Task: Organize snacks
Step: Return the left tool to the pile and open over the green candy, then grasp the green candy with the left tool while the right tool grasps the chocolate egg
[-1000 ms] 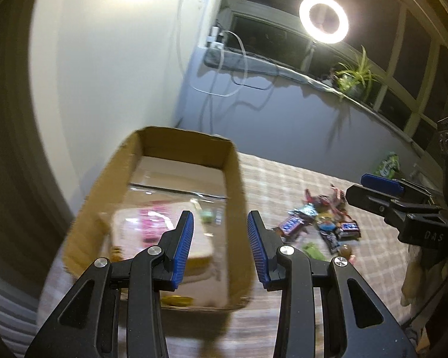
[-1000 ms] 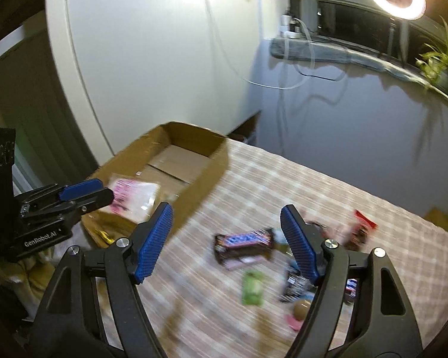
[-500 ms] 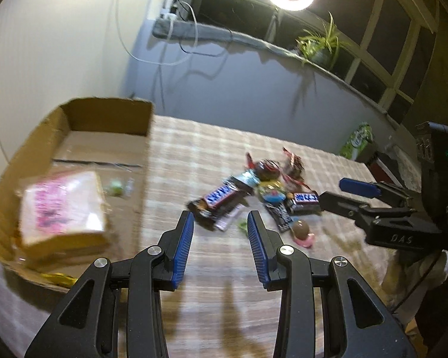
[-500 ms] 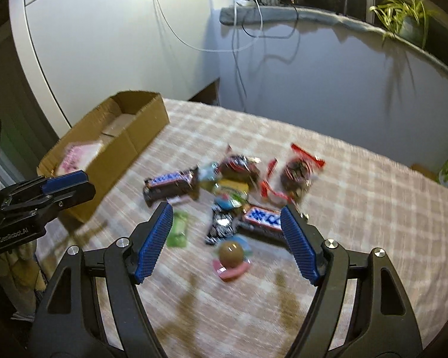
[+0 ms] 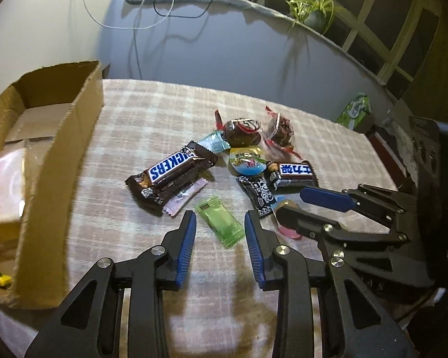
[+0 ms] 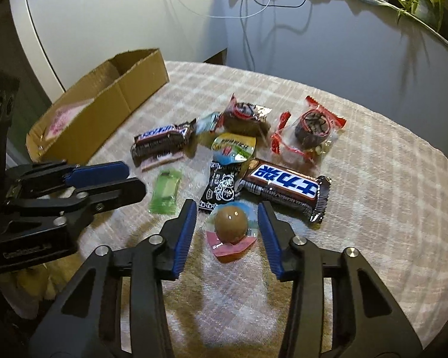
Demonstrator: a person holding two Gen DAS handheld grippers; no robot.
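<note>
Two Snickers bars (image 5: 171,176) (image 6: 283,189). Left fingers (image 5: 220,229) released, straddling green sachet (image 5: 221,221); right fingers (image 6: 227,223) just closing, untouched around chocolate egg (image 6: 231,223).

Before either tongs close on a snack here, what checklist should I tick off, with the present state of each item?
1. Green packet lies between the left tongs' fingers: ok.
2. Left pads pressing on it: not yet; the jaws have just been closing.
3. Chocolate egg centred in the right tongs: ok; its jaws have just been closing and stand clear of it.
4. Neighbouring black sachet clear of the right tongs' fingers: cannot tell, very near.
5. Cardboard box open with room: ok.
</note>
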